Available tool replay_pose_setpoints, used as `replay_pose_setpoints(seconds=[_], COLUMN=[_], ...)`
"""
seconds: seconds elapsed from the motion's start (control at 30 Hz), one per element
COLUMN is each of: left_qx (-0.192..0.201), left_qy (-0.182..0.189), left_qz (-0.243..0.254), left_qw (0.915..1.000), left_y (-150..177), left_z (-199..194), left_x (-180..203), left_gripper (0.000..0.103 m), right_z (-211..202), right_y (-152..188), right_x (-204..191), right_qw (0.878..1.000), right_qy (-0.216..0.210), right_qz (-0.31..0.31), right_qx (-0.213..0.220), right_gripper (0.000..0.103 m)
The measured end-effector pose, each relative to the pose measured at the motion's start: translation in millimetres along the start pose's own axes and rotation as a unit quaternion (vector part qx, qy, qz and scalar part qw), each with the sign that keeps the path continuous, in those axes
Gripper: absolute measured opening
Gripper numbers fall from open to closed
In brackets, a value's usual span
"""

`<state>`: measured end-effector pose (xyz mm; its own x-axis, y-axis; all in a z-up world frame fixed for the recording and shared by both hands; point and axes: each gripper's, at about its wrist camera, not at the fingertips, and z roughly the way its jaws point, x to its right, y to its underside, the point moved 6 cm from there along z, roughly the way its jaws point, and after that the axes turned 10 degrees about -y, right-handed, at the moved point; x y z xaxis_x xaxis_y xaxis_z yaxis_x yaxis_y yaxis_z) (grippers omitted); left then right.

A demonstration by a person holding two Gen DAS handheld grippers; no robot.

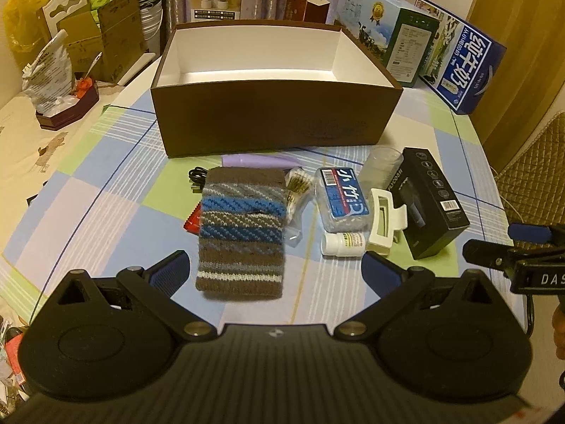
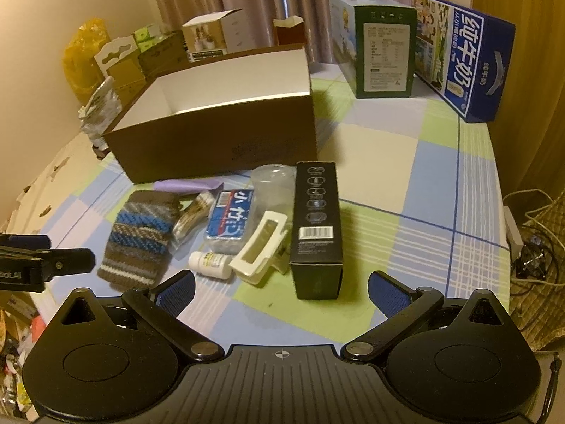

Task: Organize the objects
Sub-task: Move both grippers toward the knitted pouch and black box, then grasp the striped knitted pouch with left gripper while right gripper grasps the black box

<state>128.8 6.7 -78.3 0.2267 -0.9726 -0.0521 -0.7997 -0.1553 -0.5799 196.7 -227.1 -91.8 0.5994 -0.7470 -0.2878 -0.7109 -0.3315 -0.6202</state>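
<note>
An empty brown box (image 1: pixel 275 120) (image 2: pixel 212 148) with a white inside stands at the back of the checked cloth. In front of it lie a striped knitted pouch (image 1: pixel 242 226) (image 2: pixel 141 238), a blue-labelled plastic pack (image 1: pixel 340 198) (image 2: pixel 229 221), a white pill bottle (image 1: pixel 342 243) (image 2: pixel 210 264), a cream hair claw (image 1: pixel 381 217) (image 2: pixel 259 251), a black carton (image 1: pixel 432 201) (image 2: pixel 317 226) and a clear cup (image 1: pixel 383 166) (image 2: pixel 273 183). My left gripper (image 1: pixel 277 270) is open just before the pouch. My right gripper (image 2: pixel 280 288) is open before the black carton.
A purple tube (image 1: pixel 254 159) and a cotton-swab packet (image 1: pixel 296 190) lie by the pouch. Blue milk carton (image 1: pixel 462 60) (image 2: pixel 462 56) and green box (image 1: pixel 406 46) (image 2: pixel 385 53) stand at back right. Cardboard boxes and bags (image 1: pixel 88 35) crowd the back left. Cables (image 2: pixel 533 247) lie off the table's right edge.
</note>
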Motion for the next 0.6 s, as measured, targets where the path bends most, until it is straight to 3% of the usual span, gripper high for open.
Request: replay_pose_setpoints(seconds=[0.33,0.4,0.6], left_qx=[-0.010,-0.013,-0.025], left_qy=[-0.008,-0.012,-0.032], left_qz=[-0.013,-0.015,-0.023], left_qw=[0.9998,0.9997,0.9989], left_y=[-1.9,-0.3,3.6], left_z=[17.9,21.9,37.6], left_x=[-7.4,-9.4,-17.6], left_gripper=[0.102,0.102,0.102], right_z=[25.1,33.7,59.7], right_y=[-4.7,-4.5,-5.1], right_x=[25.3,27.7,35.2], right_qw=[1.000,1.000,1.000], right_qy=[0.021,0.024,0.023], right_qz=[-0.006,-0.011,-0.012], right_qx=[0.002,-0.001,-0.011], right_gripper=[0.099,0.080,0.063])
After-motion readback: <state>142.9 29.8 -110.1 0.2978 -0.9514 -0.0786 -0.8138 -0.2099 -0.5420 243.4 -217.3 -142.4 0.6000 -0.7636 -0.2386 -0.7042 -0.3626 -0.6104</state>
